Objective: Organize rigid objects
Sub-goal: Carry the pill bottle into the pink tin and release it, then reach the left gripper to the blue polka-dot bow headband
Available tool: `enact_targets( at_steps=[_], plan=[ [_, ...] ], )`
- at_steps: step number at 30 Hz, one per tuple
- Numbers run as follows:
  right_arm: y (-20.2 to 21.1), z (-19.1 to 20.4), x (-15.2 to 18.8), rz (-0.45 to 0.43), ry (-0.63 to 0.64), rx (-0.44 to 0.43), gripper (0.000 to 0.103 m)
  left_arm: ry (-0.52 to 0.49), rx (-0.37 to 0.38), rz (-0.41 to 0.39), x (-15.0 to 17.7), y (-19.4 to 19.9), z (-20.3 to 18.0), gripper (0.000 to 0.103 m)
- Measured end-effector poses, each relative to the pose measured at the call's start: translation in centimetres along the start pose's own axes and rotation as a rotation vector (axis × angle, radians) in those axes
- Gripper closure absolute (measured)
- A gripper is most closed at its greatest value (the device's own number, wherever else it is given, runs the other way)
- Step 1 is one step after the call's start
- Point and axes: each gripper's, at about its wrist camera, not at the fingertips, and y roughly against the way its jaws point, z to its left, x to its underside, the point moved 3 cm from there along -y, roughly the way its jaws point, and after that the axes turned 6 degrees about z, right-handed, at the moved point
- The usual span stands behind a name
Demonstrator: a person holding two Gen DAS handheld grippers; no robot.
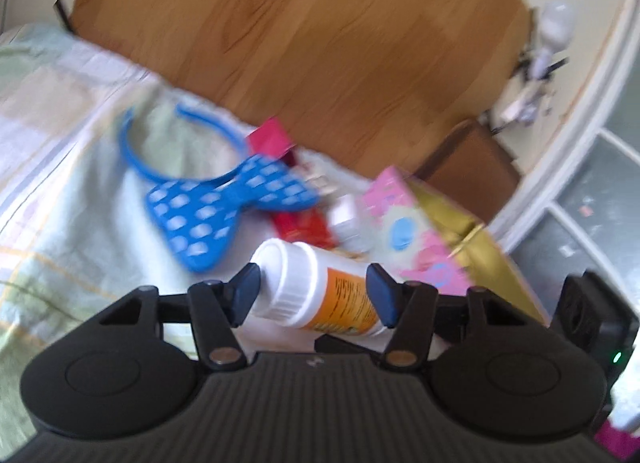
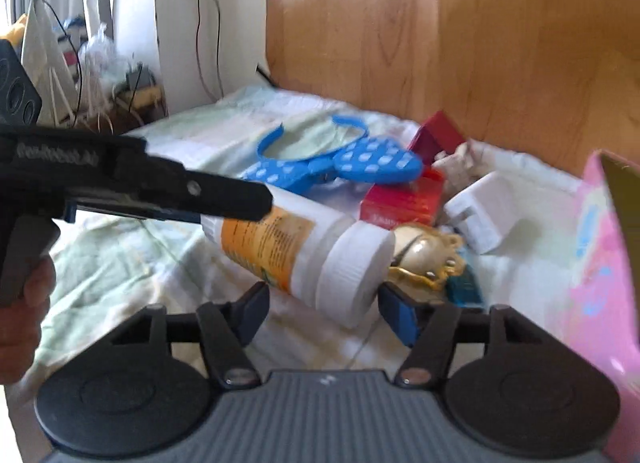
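A white bottle point(image 1: 320, 287) with an orange label and a ribbed white cap hangs tilted above the bedding. My left gripper point(image 1: 314, 289) is shut on it, one blue pad against the cap and the other against the labelled body. In the right wrist view the left gripper point(image 2: 224, 211) reaches in from the left and holds the bottle point(image 2: 280, 239) near its base. The cap points down toward my right gripper point(image 2: 324, 309). That gripper is open: the cap sits between its fingers, close to the right pad, with a gap at the left pad.
On the pale checked bed sheet point(image 2: 120, 255) lie a blue headband with a dotted bow point(image 2: 360, 163), a red box point(image 2: 404, 199), a white block point(image 2: 480, 207), a gold trinket point(image 2: 428, 259) and a pink-and-gold box point(image 2: 600, 243). A wooden headboard point(image 2: 440, 43) stands behind. A hand point(image 2: 24, 303) holds the left gripper.
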Motion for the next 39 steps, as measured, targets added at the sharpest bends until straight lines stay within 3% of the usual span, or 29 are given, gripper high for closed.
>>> enact_targets(
  at_steps=[6, 11, 15, 22, 24, 25, 26, 30, 33, 39],
  plan=[
    [7.1, -3.1, 0.9, -0.166, -0.077, 0.129, 0.043, -0.171, 0.147, -0.059, -1.3, 0.6, -8.3, 0.043],
    [11.3, -8.2, 4.1, -0.189, -0.144, 0.303, 0.043, -0.29, 0.219, 0.001, -0.2, -4.5, -14.7, 0.043],
    [13.2, -12.5, 6.4, -0.185, -0.203, 0.441, 0.043, -0.288, 0.276, 0.094, 0.8, -10.1, -18.0, 0.043],
    [13.5, -17.4, 8.5, -0.159, -0.298, 0.589, 0.044, -0.293, 0.288, 0.209, 2.3, -16.6, -21.9, 0.044],
    [13.8, -18.1, 9.2, -0.172, -0.315, 0.643, 0.038, -0.322, 0.271, 0.227, 2.8, -17.7, -22.9, 0.044],
    [14.0, -18.2, 9.6, -0.183, -0.321, 0.678, 0.028, -0.329, 0.271, 0.24, 3.0, -18.1, -23.2, 0.044],
    [14.3, -18.4, 9.9, -0.19, -0.324, 0.705, 0.026, -0.332, 0.266, 0.245, 3.3, -18.3, -23.4, 0.044],
    [16.1, -18.5, 10.8, -0.227, -0.364, 0.726, 0.026, -0.37, 0.254, 0.215, 3.5, -17.5, -23.9, 0.042],
    [17.0, -18.3, 11.0, -0.267, -0.412, 0.69, 0.026, -0.389, 0.238, 0.169, 3.1, -15.7, -23.3, 0.042],
    [16.6, -15.8, 9.9, -0.312, -0.369, 0.628, 0.026, -0.423, 0.178, 0.045, 1.7, -10.5, -19.1, 0.036]
  ],
)
